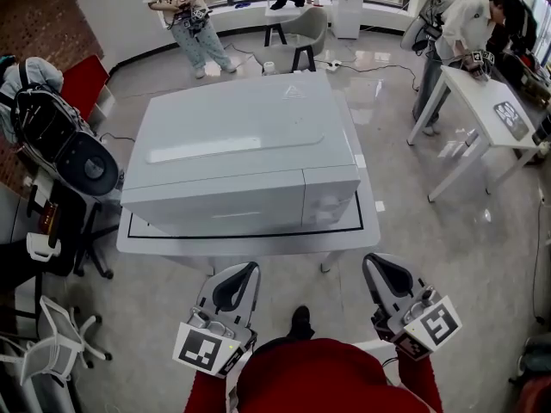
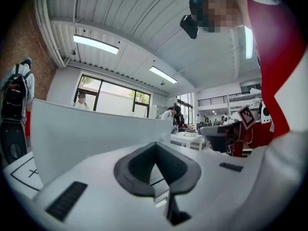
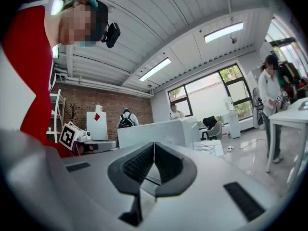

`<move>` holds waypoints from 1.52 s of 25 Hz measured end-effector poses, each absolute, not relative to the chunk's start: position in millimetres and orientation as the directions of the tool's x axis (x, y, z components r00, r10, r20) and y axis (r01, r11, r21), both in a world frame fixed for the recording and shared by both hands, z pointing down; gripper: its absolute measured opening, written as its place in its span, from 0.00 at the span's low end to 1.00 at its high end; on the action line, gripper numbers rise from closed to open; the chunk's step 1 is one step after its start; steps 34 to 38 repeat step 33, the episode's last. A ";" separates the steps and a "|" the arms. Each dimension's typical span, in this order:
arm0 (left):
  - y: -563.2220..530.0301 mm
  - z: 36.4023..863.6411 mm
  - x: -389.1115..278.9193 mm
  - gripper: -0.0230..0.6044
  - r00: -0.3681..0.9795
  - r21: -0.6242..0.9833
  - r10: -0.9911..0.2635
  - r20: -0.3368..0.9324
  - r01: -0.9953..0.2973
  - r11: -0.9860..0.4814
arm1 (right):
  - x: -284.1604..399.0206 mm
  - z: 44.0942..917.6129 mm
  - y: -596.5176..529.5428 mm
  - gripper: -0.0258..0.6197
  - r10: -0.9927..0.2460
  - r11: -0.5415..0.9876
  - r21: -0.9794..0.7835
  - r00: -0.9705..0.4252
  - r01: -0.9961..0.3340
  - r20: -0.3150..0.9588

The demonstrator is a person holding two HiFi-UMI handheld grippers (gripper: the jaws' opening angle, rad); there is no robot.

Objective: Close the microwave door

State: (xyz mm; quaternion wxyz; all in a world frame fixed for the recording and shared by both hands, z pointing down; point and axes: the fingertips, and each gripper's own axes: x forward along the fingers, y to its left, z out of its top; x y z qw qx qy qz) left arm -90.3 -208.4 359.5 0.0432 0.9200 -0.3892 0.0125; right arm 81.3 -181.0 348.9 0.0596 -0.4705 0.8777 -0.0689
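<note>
While both tools hang just short of the table's near edge, the left gripper (image 1: 248, 270) is closed and empty. Its dark pads (image 2: 134, 168) meet at the tips in the left gripper view with nothing caught between them. The right gripper (image 1: 372, 261) is likewise closed on nothing, its ribbed pads (image 3: 137, 165) touching along a single seam. Each points roughly level toward the table, and each carries its marker cube, at the left (image 1: 202, 351) and the right (image 1: 435, 323), close to the wearer's red top (image 1: 318, 377).

Just beyond the jaws, apart from both, stands the microwave (image 1: 241, 153), a large white box that fills most of a white table (image 1: 258, 246). It sits inside a black outline (image 1: 250, 230) marked on the tabletop. Seen from the head view, its front face looks flush with the body, the door shut and the narrower panel at the right end. Neither gripper touches it. The left gripper faces the left half of the front and the right gripper sits off the right corner.

Farther out, a backpack (image 1: 43, 119) rests on a chair at the left, against a brick wall. One person (image 1: 185, 11) stands beyond the microwave near the windows. Another person (image 1: 456, 33) leans over a second white table (image 1: 482, 101) at the right, well apart from the work area.
</note>
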 end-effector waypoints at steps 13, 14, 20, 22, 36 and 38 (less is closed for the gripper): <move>-187.7 358.7 -86.9 0.05 0.700 0.088 -0.713 0.044 -0.714 -0.695 | 78.5 355.1 -152.9 0.06 -0.835 0.548 -0.142 -0.548 -0.825 -0.037; -187.4 359.0 -86.4 0.05 0.699 0.088 -0.714 0.045 -0.714 -0.694 | 80.9 355.8 -152.7 0.06 -0.838 0.543 -0.147 -0.544 -0.827 -0.036; -185.9 364.7 -83.4 0.05 0.699 0.099 -0.713 0.057 -0.714 -0.693 | 88.0 360.5 -152.7 0.06 -0.847 0.528 -0.148 -0.531 -0.836 -0.021; -186.0 366.0 -82.6 0.05 0.702 0.105 -0.710 0.058 -0.712 -0.695 | 88.2 361.1 -152.7 0.06 -0.849 0.524 -0.151 -0.528 -0.838 -0.018; -200.9 362.7 -75.8 0.05 0.713 0.100 -0.698 0.060 -0.700 -0.707 | 87.7 357.4 -175.7 0.06 -0.851 0.520 -0.189 -0.525 -0.833 -0.027; -200.9 362.7 -75.8 0.05 0.713 0.100 -0.698 0.060 -0.700 -0.707 | 87.7 357.4 -175.7 0.06 -0.851 0.520 -0.189 -0.525 -0.833 -0.027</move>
